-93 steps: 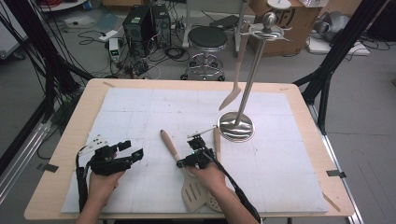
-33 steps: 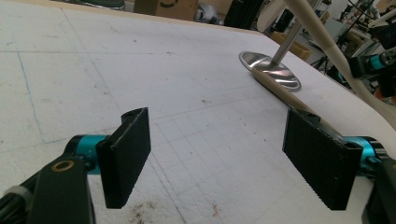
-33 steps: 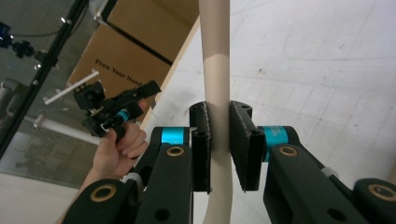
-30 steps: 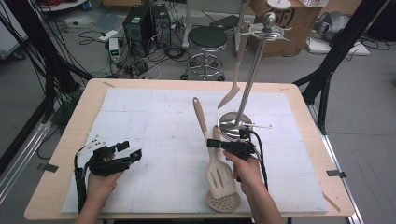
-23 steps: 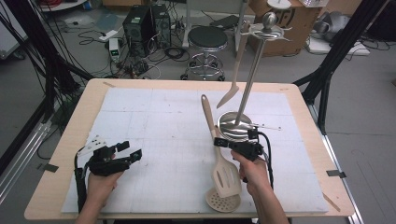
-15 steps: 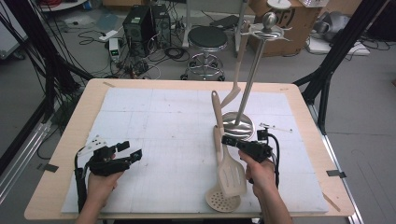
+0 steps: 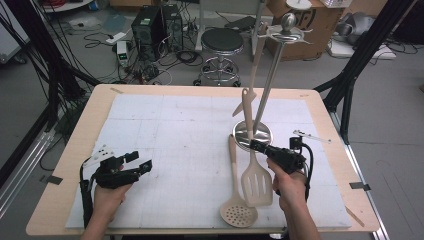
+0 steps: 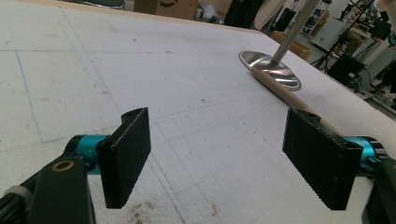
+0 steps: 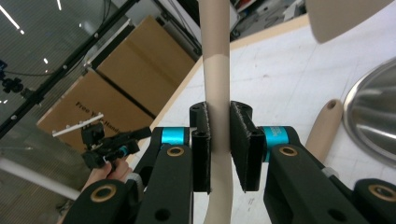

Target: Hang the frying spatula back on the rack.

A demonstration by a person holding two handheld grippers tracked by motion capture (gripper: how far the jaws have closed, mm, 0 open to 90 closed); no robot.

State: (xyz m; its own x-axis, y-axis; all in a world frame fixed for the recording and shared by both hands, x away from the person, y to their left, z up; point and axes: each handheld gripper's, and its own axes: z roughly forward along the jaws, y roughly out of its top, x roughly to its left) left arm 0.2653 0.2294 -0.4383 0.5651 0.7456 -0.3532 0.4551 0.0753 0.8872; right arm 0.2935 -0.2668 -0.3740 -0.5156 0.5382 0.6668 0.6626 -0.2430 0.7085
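My right gripper (image 7: 254,146) is shut on the handle of a beige slotted spatula (image 7: 257,184). The spatula stands nearly upright, blade low, and its handle tip overlaps a beige utensil (image 7: 254,60) hanging from the metal utensil stand (image 7: 270,75). In the right gripper view both pads press the spatula's handle (image 9: 215,56). A perforated skimmer (image 7: 239,215) lies flat on the mat, its handle end (image 9: 327,122) beside the stand's round base (image 7: 262,134). My left gripper (image 7: 142,161) rests open on the mat at the left, nothing between its fingers (image 8: 123,158).
A white gridded mat (image 7: 170,130) covers the wooden table (image 7: 75,150). The stand's base (image 8: 271,70) and the skimmer's handle (image 8: 289,95) lie ahead of the left gripper. Beyond the far edge are a stool (image 7: 221,42), computers and cardboard boxes (image 7: 320,25).
My right gripper has carried the spatula rightward and a little upward, so the handle tip now meets the hanging utensil by the stand. The skimmer and the left gripper have stayed put.
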